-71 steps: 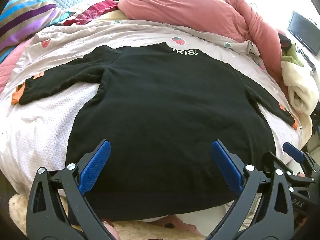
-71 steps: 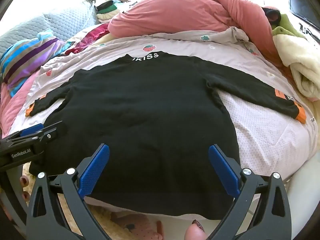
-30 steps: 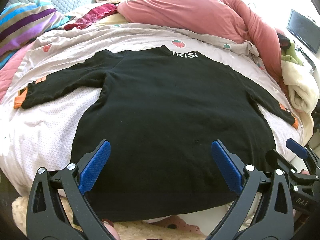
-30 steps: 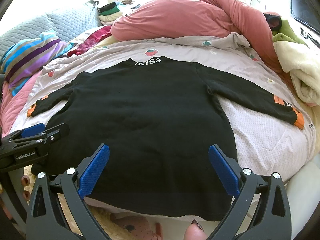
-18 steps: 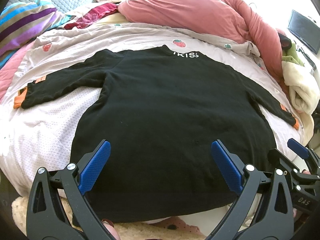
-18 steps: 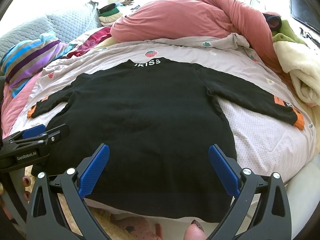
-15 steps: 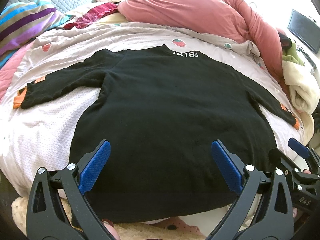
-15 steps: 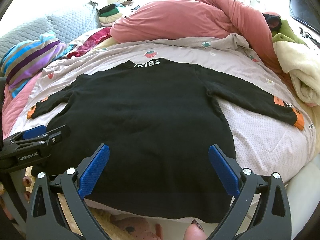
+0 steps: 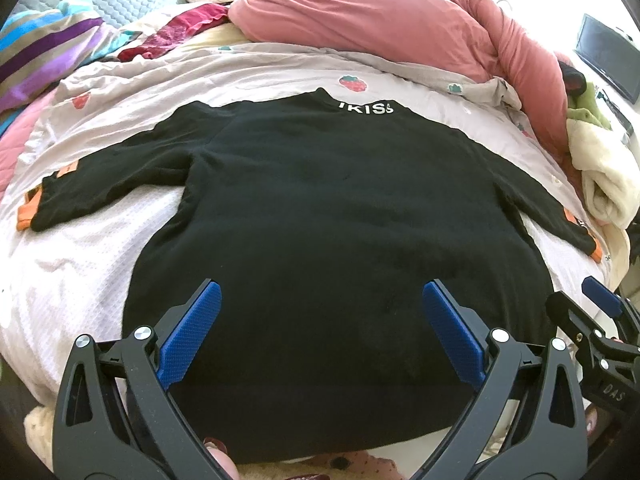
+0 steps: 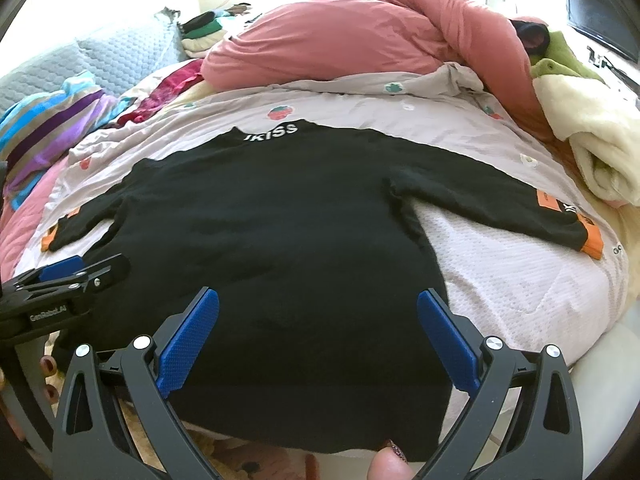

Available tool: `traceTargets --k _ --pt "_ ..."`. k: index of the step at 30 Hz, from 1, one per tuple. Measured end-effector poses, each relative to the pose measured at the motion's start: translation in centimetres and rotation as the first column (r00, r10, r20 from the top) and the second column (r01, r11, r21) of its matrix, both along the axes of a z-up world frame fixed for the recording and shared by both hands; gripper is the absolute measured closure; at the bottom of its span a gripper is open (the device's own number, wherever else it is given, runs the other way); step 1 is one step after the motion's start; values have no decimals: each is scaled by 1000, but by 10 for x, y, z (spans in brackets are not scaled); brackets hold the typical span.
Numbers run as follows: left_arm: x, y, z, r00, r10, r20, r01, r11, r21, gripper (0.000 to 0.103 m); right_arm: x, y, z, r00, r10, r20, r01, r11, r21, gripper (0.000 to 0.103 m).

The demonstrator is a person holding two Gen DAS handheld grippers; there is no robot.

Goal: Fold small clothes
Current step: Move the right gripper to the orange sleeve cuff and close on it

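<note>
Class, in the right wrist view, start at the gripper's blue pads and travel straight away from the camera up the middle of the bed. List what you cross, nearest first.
right gripper → black sweater → white collar lettering → strawberry-print sheet → pink duvet

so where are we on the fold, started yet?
Done: black sweater lies spread flat on the bed, both sleeves out. In hand: nothing; left gripper and right gripper are open above the hem. Left: every fold, sleeves included.
</note>
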State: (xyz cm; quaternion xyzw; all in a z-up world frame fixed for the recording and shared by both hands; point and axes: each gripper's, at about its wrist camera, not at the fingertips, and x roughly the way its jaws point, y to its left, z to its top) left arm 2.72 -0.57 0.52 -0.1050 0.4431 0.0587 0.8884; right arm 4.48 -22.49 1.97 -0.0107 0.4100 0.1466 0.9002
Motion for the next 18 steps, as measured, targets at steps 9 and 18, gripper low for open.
traceTargets --k 9,18 --pt "29 -8 -4 999 -34 -14 34 999 -11 8 28 -29 -7 995 -99 -9 98 995 -9 4" --pt "67 -13 -8 997 -73 -35 73 997 -16 8 70 -89 -20 952 -301 -52 302 953 0 4"
